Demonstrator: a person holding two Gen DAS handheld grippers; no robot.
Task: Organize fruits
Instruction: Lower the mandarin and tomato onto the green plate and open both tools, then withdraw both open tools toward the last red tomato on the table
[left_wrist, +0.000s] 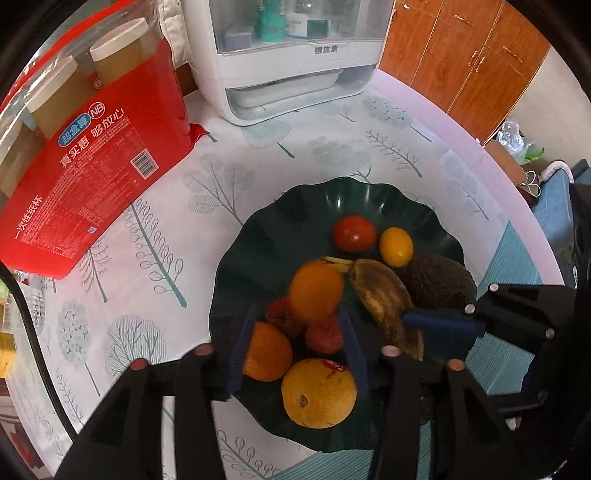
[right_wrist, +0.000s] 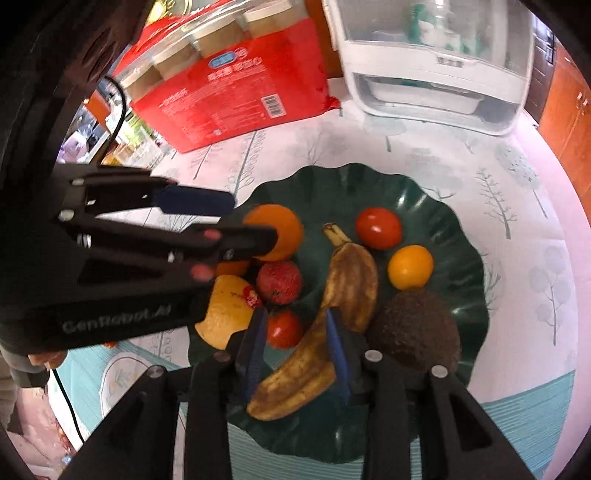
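Both sets of jaws stand parted over the dark green bowl (left_wrist: 436, 221). Between the left gripper (left_wrist: 297, 350) pads lie 2 red lychees (left_wrist: 323, 334) and an orange (left_wrist: 316, 291), apparently untouched, though blur makes contact hard to judge. Right gripper (right_wrist: 295, 347) pads straddle the browned banana (right_wrist: 321, 347) without clearly pressing it. All fruit sits in the bowl: tomato (right_wrist: 378, 227), small yellow citrus (right_wrist: 410, 267), avocado (right_wrist: 413, 332), stickered orange (left_wrist: 319, 393). Behind stands a red cup package (left_wrist: 107, 155).
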